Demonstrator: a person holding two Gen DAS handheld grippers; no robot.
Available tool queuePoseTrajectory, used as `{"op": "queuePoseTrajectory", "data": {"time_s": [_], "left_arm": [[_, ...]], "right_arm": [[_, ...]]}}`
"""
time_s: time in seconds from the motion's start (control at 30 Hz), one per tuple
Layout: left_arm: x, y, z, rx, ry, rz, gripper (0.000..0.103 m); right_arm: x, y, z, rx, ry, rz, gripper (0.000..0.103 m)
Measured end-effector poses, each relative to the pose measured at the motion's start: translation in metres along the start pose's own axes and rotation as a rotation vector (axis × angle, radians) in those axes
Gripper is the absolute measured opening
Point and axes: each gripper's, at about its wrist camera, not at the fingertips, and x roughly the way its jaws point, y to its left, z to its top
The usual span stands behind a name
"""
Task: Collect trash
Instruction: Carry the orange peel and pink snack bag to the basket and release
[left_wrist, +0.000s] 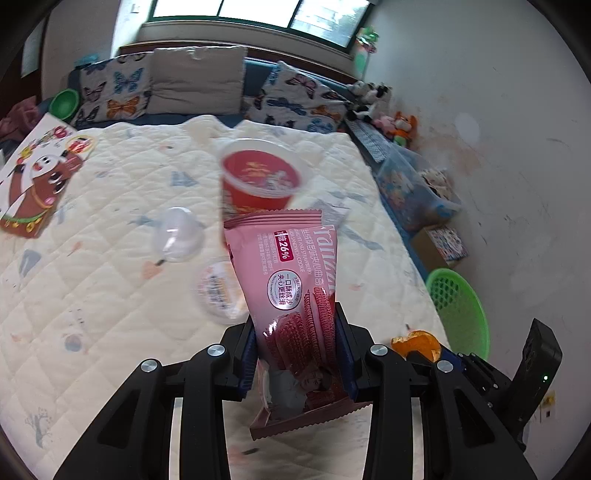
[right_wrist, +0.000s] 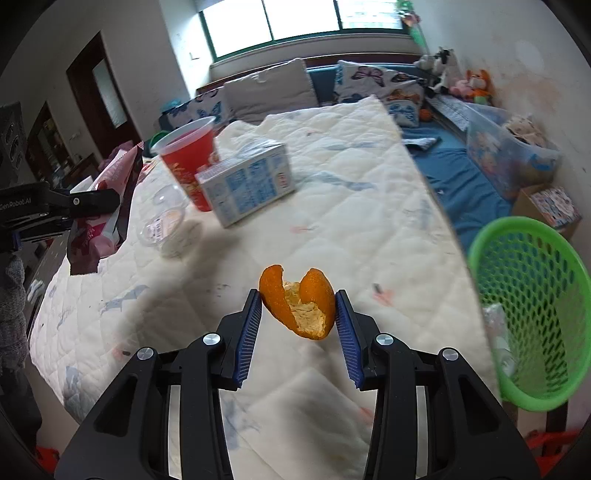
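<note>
My left gripper is shut on a pink cookie wrapper, held upright above the quilted bed; the same wrapper shows at the left in the right wrist view. My right gripper is shut on a curled orange peel, also seen as the peel at the lower right of the left wrist view. A green mesh basket stands off the bed's right edge, with a pale scrap inside. On the bed lie a red plastic cup, a clear lid and a small clear tub.
A blue and white carton lies beside the red cup. A printed box sits at the bed's left edge. Butterfly pillows, stuffed toys and a clear storage bin line the far side and right wall.
</note>
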Motion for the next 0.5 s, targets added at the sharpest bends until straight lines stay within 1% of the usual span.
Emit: {"op": "queuePoseTrajectory", "data": {"time_s": [0.1,0.27,0.5], "left_arm": [[0.009,-0.025,0.000,0.041,0.016,-0.029,0.036],[0.031,-0.073,-0.002,0.113,0.059,-0.076,0.036],[0.054,-0.132,-0.004,0.208,0.100,-0.115,0.036]], "right_arm": [[-0.015,-0.023,-0.005,0.030,-0.017,-0.041,0.041],[-0.038,-0.073,-0.014,0.100,-0.031,-0.129,0.041],[-0.063,-0.144,-0.025,0.194,-0.028,-0.256,0.042]]}}
